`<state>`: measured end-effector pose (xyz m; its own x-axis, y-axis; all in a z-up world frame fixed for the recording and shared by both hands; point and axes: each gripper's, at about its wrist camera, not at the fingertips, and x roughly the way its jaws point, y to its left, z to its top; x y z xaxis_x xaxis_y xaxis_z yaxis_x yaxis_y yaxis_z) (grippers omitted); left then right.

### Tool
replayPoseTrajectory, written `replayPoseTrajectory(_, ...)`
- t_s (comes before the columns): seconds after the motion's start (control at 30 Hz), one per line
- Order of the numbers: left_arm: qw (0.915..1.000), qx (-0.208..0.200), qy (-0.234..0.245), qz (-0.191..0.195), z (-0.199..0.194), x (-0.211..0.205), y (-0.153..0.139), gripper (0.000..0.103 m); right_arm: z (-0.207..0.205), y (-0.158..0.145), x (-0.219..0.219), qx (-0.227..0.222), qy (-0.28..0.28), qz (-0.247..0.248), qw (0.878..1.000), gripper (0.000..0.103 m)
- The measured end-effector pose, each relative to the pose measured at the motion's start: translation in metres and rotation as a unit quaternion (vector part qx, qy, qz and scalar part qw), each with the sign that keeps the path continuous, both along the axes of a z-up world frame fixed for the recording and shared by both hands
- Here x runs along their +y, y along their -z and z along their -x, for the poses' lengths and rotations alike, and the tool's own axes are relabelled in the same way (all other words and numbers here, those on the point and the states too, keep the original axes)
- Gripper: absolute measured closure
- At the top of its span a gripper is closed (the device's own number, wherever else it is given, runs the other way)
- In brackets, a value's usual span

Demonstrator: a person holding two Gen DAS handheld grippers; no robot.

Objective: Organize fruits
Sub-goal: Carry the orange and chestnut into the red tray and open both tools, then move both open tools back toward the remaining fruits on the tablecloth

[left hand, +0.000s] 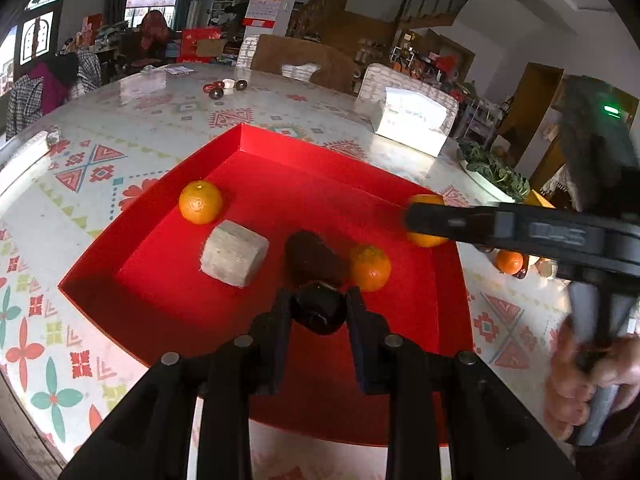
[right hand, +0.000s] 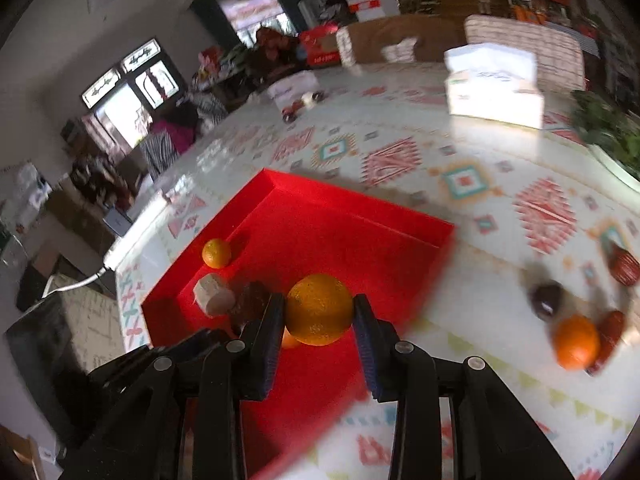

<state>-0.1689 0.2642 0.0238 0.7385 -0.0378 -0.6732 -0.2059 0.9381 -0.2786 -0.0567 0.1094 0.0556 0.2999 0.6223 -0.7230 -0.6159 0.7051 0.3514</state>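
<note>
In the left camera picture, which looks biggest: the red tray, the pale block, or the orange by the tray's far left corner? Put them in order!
Largest to smallest, as they look:
1. Red tray
2. Pale block
3. Orange

The block lies a bit nearer the camera than the orange, so that gap is less sure.

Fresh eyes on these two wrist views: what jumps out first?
The big red tray in the middle of the patterned table, already holding two oranges, a pale block and a dark fruit. Next, each gripper carries a load over it: the right gripper is shut on an orange, the left gripper on a dark round fruit. More fruit waits on the table to the tray's right.
</note>
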Motion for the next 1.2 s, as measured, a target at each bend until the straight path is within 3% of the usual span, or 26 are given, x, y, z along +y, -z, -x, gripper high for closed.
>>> replayPoseTrajectory(0.07,0.9999,-0.004,0.003,0.011,0.002,0.004,-0.001,0.072,-0.006,0.008,0.019,0.003,-0.005,0.015,1.000,0.066)
replayPoseTrajectory(0.17,0.9996,-0.017,0.003,0.021,0.007,0.012,-0.004,0.056,-0.014,0.017,0.038,0.012,-0.010,0.029,0.999,0.066)
replayPoseTrajectory(0.23,0.9993,-0.026,0.002,0.025,0.012,0.018,-0.008,0.055,-0.017,0.022,0.048,0.018,-0.013,0.034,0.999,0.066)
replayPoseTrajectory(0.37,0.9986,-0.040,-0.008,0.035,0.019,0.028,-0.015,0.041,-0.020,0.027,0.059,0.021,-0.014,0.038,0.999,0.064)
replayPoseTrajectory(0.67,0.9979,-0.042,-0.028,0.041,0.028,0.033,-0.022,0.039,-0.019,0.018,0.055,0.016,-0.009,0.019,1.000,0.061)
replayPoseTrajectory(0.87,0.9976,-0.060,-0.027,0.021,0.039,0.017,-0.042,0.031,-0.007,-0.007,0.025,-0.008,0.004,-0.005,1.000,0.060)
replayPoseTrajectory(1.2,0.9968,-0.076,0.025,-0.010,0.044,-0.044,-0.064,0.031,0.018,-0.023,-0.066,-0.048,0.054,-0.015,0.997,0.060)
